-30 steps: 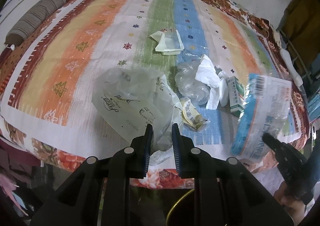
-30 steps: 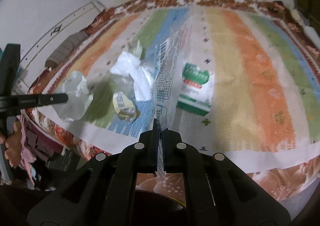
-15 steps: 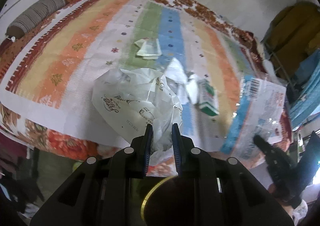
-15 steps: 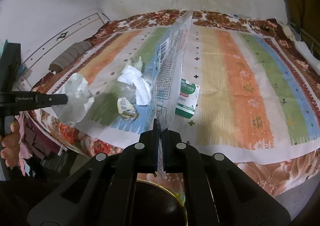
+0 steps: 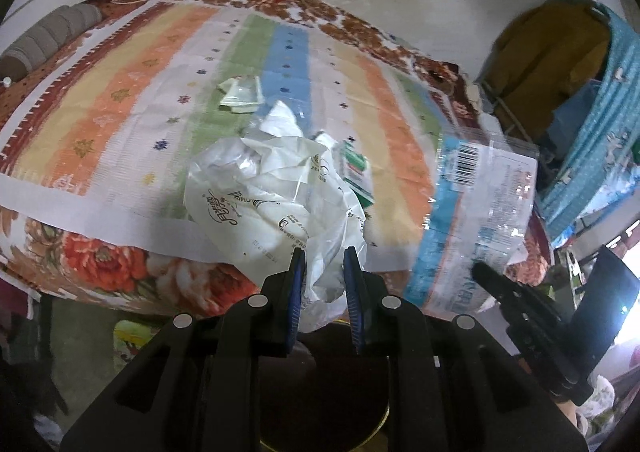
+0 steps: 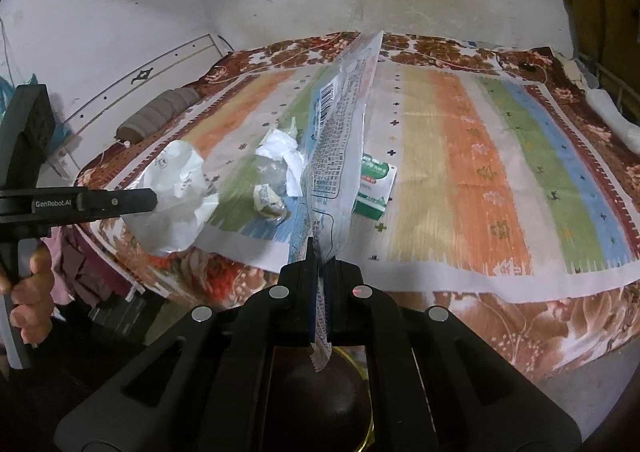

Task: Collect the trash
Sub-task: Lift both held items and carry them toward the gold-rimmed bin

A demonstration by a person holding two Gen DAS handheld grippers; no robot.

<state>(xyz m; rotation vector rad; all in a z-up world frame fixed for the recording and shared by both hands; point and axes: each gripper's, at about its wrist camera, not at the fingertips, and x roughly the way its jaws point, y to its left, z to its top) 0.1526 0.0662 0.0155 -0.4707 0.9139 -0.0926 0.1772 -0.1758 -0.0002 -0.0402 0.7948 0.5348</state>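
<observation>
Two hand-held grippers are raised over the near edge of a bed (image 6: 460, 180) covered with a striped sheet. The left gripper (image 5: 322, 264) pinches a crumpled white bag (image 5: 272, 208) between its blue-padded fingers; the bag bulges up in front of them, held off the sheet. The right gripper (image 6: 319, 264) is pressed tight on the corner of a clear printed wrapper (image 6: 340, 140) with a blue band and a barcode, which stands up edge-on from the jaws. More trash lies on the sheet beyond: crumpled white tissue (image 6: 286, 154), a small scrunched yellowish wrapper (image 6: 268, 202), a green-and-white box (image 6: 374, 192) and, farther back, a flat clear packet (image 5: 242, 92). Below both grippers sits a dark round bin (image 6: 320, 404) with a gold rim. A hand (image 6: 28, 292) grips the left gripper's handle.
</observation>
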